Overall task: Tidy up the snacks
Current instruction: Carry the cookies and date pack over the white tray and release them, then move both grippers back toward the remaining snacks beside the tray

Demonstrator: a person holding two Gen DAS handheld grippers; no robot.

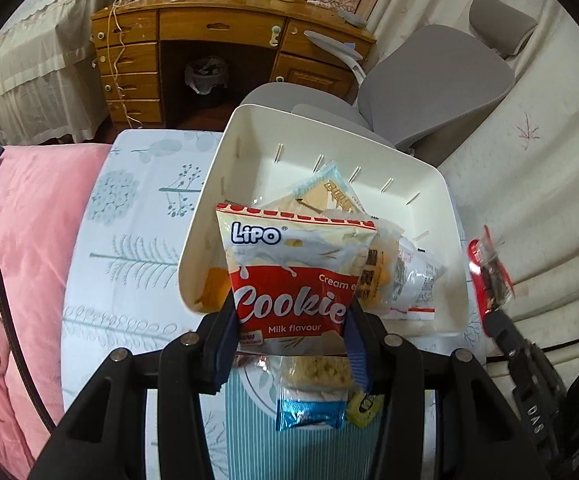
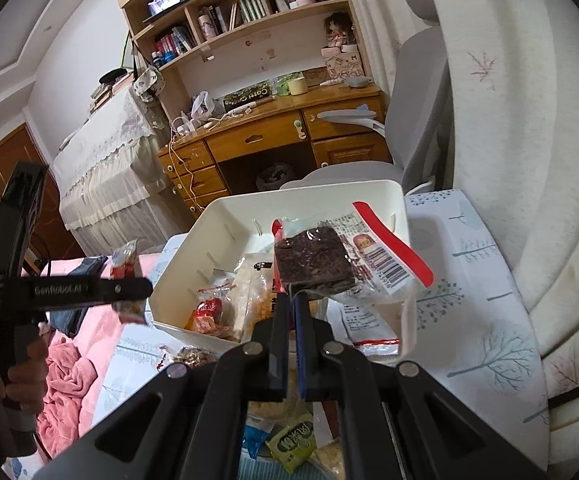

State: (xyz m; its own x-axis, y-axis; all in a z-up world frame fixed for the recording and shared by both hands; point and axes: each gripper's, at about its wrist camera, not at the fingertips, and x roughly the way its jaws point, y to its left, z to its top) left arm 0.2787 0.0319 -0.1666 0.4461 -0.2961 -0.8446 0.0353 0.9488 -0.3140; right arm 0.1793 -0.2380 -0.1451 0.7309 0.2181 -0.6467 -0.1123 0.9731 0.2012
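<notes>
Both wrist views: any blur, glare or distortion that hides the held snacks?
Left wrist view: Lipo cookie packet sharp, print readable; the red-edged snack packet at the right edge is smeared by blur; heavy fisheye bending at the borders. Right wrist view: dark brownie-like snack clear, with glare on its wrapper; the left gripper and its packet are blurred.

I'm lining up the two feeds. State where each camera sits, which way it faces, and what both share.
Left wrist: sits on the left gripper, looking forward over the Lipo cookie pack it grips, toward the white bin and wooden desk; the right gripper shows at the right edge.
Right wrist: sits on the right gripper, which pinches a dark snack bar packet over the bin; the left gripper and the person's hand show at left.
Shared: bin, desk, grey chair.
</notes>
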